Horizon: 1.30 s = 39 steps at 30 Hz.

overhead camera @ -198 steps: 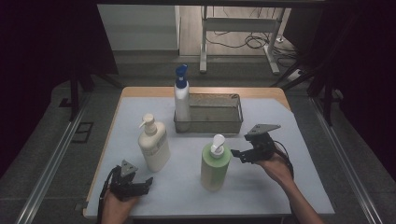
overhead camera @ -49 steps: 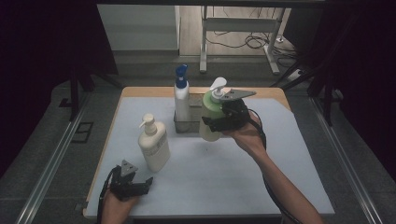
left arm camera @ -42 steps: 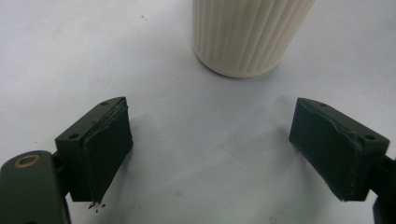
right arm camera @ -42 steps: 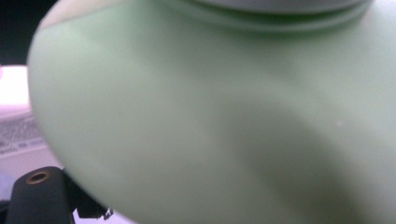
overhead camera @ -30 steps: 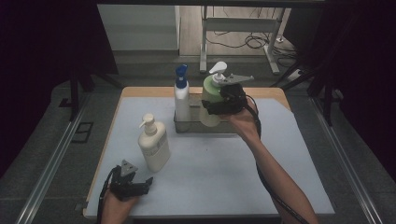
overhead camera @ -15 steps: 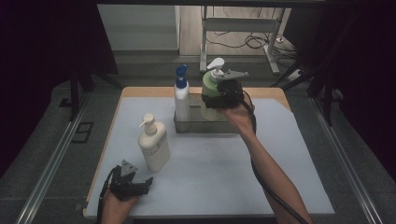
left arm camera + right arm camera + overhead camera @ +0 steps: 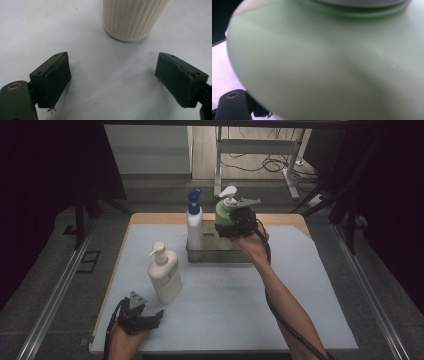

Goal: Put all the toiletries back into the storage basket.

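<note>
Left tool (image 7: 155, 316): rests at the near left edge of the counter (image 7: 320, 285), jaws spread wide with nothing between them. In the left gripper view the pads (image 7: 56, 77) lie on the bare sheet, and the ribbed base of the cream bottle (image 7: 164, 274) stands just beyond them, apart from both pads. This tool takes no part in the step in hand.

Blue-cap bottle (image 7: 194, 222): stands upright in the left end of the metal tray (image 7: 220, 254) at the far middle of the counter.

Right tool (image 7: 226, 226): clamped on the body of the green bottle (image 7: 227, 212), jaws set wide around it; in the right gripper view the green wall lies close against the lens. The bottle is held upright over the right part of the tray, just beside the blue-cap bottle. Whether its base touches the tray floor cannot be told.

Step in hand, as judged: placing the green bottle in the tray.

Next move: lower straight down, keeping the bottle vertical and off its neighbour and the tray rim; part the jaws only once the base is seated, then withdraw toward the near side.
</note>
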{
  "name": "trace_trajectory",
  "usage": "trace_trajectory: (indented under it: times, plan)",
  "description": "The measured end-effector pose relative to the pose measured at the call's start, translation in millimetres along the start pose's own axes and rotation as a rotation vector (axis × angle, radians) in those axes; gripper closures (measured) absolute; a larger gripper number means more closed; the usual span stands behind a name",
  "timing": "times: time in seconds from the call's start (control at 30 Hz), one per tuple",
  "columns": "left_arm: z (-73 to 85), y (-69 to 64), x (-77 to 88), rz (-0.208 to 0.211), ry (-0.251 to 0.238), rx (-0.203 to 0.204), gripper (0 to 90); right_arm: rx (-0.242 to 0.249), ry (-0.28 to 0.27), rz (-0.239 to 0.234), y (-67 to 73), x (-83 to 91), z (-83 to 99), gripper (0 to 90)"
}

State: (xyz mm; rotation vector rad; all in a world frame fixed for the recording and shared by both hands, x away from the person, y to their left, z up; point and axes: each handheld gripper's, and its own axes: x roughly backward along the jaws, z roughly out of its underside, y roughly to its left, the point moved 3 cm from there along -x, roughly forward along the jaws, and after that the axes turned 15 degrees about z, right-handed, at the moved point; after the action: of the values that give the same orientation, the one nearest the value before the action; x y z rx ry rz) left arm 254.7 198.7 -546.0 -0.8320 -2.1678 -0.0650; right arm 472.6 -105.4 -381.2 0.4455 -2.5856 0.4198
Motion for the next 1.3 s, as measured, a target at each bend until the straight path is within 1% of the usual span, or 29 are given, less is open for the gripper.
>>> trace_trajectory:
  times: [0.53, 1.3]
  plan:
    - [0.0, 0.0, 0.0, 0.000, 0.000, 0.000, 12.6, 0.014, 0.034, 0.001, 3.5, -10.5, 9.5, 12.6]
    - [0.0, 0.0, 0.0, 0.000, 0.000, 0.000, 12.6, -0.006, 0.100, -0.008, 5.7, -31.4, 32.2, 12.5]
